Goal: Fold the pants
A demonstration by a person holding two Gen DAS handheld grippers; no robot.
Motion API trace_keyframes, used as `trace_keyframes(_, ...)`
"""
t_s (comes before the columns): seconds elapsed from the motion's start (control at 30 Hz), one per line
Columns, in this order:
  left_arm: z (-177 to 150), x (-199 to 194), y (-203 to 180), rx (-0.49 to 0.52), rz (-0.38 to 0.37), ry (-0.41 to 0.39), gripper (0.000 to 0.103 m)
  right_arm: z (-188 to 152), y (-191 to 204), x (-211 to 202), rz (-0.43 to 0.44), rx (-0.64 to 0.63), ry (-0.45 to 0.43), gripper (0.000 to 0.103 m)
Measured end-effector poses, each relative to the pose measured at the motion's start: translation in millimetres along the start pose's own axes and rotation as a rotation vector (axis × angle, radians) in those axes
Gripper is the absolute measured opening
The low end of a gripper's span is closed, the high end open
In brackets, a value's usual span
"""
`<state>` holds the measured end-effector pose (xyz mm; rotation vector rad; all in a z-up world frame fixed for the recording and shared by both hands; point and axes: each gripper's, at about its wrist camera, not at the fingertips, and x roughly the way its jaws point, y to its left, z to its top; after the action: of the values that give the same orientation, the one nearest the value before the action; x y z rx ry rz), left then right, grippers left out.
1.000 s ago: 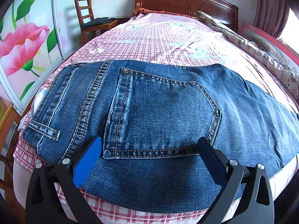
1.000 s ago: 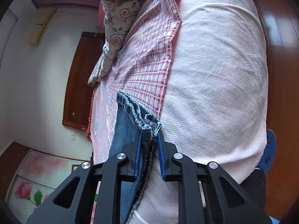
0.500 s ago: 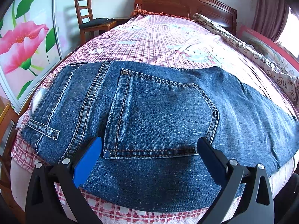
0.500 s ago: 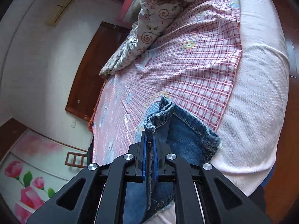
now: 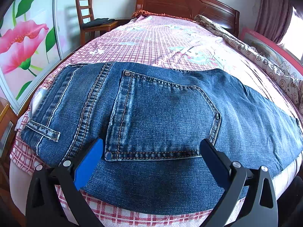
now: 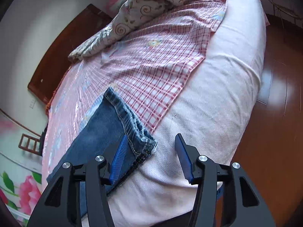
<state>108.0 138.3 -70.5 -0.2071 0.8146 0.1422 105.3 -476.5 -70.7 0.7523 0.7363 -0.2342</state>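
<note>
Blue jeans [image 5: 161, 113] lie flat across the foot of the bed, back pocket up, waistband to the left. My left gripper [image 5: 151, 143] is open and hovers just over the pocket's lower edge, holding nothing. In the right wrist view the jeans' leg end [image 6: 121, 124] with its frayed hem lies on the bed near the mattress edge. My right gripper [image 6: 150, 140] is open, its left finger [image 6: 118, 158] over the hem and its right finger over bare mattress. The hem lies loose between them.
The bed has a pink checked sheet [image 5: 151, 43] and a wooden headboard [image 5: 189, 1]. A rumpled floral quilt [image 6: 144, 9] lies along the right side. A wooden chair [image 5: 89, 19] and a flowered wardrobe door [image 5: 22, 37] stand at left. Wooden floor [image 6: 280, 113] lies beyond the mattress.
My right gripper, shut on the hem before, has opened and let the leg end drop flat on the bed. My left gripper stays open over the pocket, hardly moved.
</note>
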Motion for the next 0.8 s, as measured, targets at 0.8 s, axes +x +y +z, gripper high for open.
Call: trace_keyframes(0.8,-1,-1,1,0.004,-0.014,-0.01,0.101,3,90,-46,0.18,-0.189,-0.074,0.017)
